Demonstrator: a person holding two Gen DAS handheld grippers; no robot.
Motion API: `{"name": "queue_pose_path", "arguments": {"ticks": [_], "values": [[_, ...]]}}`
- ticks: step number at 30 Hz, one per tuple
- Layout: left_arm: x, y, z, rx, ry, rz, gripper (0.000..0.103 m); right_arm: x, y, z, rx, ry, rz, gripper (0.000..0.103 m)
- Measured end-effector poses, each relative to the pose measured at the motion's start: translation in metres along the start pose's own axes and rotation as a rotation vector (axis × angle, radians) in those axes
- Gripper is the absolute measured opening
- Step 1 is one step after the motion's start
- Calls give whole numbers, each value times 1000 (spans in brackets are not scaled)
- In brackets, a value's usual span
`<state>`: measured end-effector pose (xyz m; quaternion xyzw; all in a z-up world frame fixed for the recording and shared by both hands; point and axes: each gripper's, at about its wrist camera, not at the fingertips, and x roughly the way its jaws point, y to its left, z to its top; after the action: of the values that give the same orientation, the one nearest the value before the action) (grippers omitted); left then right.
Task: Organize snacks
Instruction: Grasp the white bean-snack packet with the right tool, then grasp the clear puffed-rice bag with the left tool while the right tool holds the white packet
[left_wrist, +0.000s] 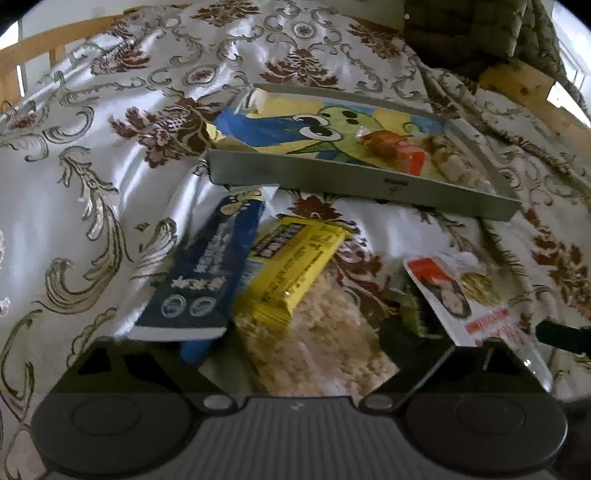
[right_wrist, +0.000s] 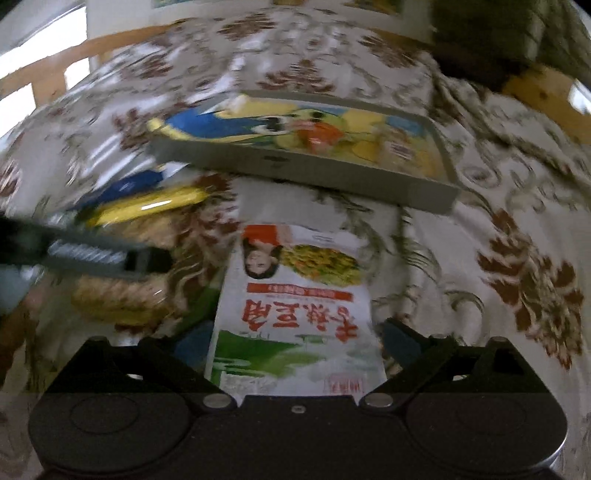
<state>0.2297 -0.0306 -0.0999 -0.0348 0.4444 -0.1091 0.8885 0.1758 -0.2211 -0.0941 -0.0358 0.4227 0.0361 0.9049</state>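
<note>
Slippage is risked: the white packet (right_wrist: 295, 317) is straddled, not pinched, by the wide right gripper (right_wrist: 295, 354); tray (right_wrist: 306, 173) at twelve o'clock. Left gripper's (left_wrist: 295, 354) spread cannot be told.

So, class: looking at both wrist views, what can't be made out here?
- Left wrist: clear snack bag, its near end hidden by the gripper body.
- Right wrist: white packet, bottom edge hidden behind the right gripper.
- Right wrist: tray contents smeared by motion blur.
</note>
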Motion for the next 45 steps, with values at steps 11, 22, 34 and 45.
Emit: {"name": "queue_pose_path", "arguments": {"ticks": [11, 22, 34, 45], "values": [[-11, 7, -6, -21, 36, -66, 86, 1, -49, 23, 150, 24, 113, 99], [3, -10, -6, 84, 47, -11, 92, 24, -49, 25, 153, 109, 223, 102], [-4, -4, -3, 1, 57, -44, 87, 32, -36, 20, 87, 123, 151, 97], [-17, -2, -8, -55, 77, -107, 84, 15, -52, 26, 175, 110, 148, 85]]}}
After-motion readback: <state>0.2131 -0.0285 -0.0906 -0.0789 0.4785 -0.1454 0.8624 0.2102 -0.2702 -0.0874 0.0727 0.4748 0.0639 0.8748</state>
